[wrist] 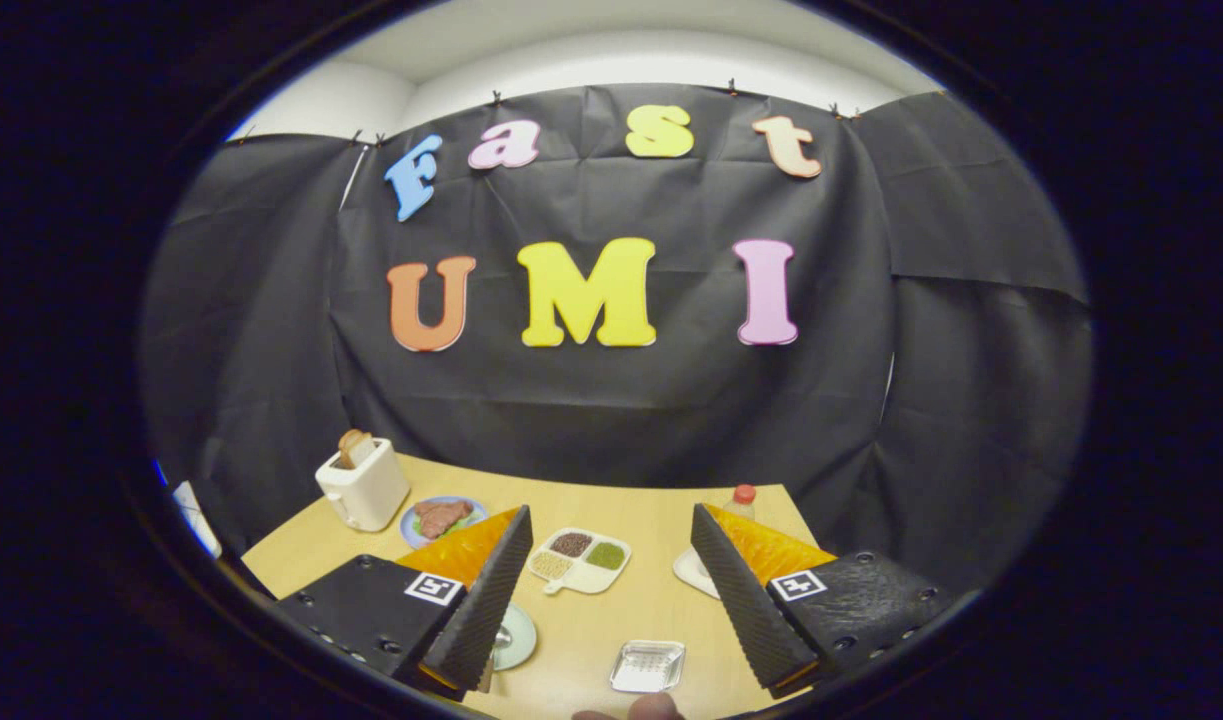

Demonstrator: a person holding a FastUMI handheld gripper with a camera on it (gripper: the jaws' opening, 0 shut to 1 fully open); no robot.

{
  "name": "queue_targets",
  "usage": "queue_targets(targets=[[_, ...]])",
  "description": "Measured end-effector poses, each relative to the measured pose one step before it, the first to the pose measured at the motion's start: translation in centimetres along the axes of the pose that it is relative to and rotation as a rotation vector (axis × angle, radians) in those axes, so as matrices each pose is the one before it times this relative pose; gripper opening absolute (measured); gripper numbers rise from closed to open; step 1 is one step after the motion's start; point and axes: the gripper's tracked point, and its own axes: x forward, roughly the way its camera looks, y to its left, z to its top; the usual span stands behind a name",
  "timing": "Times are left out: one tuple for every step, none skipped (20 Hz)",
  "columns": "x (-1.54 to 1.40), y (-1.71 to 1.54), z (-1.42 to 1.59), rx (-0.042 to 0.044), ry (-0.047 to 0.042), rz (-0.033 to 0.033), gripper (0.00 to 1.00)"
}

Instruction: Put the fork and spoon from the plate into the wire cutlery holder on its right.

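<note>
Above the table point(661, 520), tongs point(611, 600) gape, holding nothing.

Light fell evenly from above, bright on the pale ceiling strip and soft on the wooden table point(631, 600), with faint shadows under the gripper point(611, 590), whose fingers stood spread apart. The fisheye bent straight edges strongly toward the rim. Near surfaces looked slightly soft, perhaps out of focus. The steel tray point(648, 666) gave mild glare.
</note>
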Motion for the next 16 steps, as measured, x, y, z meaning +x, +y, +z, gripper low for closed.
queue_targets(targets=[[0.157,1.094,-0.868,-0.01466,0.03633,0.02315,0.96],[0.386,1.084,-0.799,-0.01709,0.04050,0.02433,0.96],[0.404,1.006,-1.078,-0.01889,0.04798,0.02449,0.95],[0.457,0.878,-0.941,-0.01346,0.04764,0.02311,0.95],[0.702,0.907,-1.126,-0.00728,0.05196,0.02030,0.96],[0.599,0.787,-0.951,0.00482,0.04885,0.01845,0.96],[0.592,0.871,-1.182,0.00429,0.05209,0.01732,0.96],[0.753,0.690,-0.846,0.00172,0.04636,0.01345,0.96],[0.637,0.585,-1.087,-0.00625,0.04684,0.00714,0.96],[0.644,0.617,-1.004,-0.00924,0.04856,0.00869,0.96],[0.722,0.658,-1.198,-0.00796,0.04658,0.01123,0.96],[0.636,0.539,-1.061,-0.01006,0.04267,0.01036,0.96],[0.802,0.543,-1.037,-0.01239,0.03571,0.00229,0.96],[0.685,0.299,-0.918,-0.01130,0.03690,-0.00009,0.96],[0.733,0.314,-0.824,-0.00788,0.03097,0.00079,0.96],[0.615,0.279,-0.707,-0.01018,0.03269,-0.00131,0.96]])
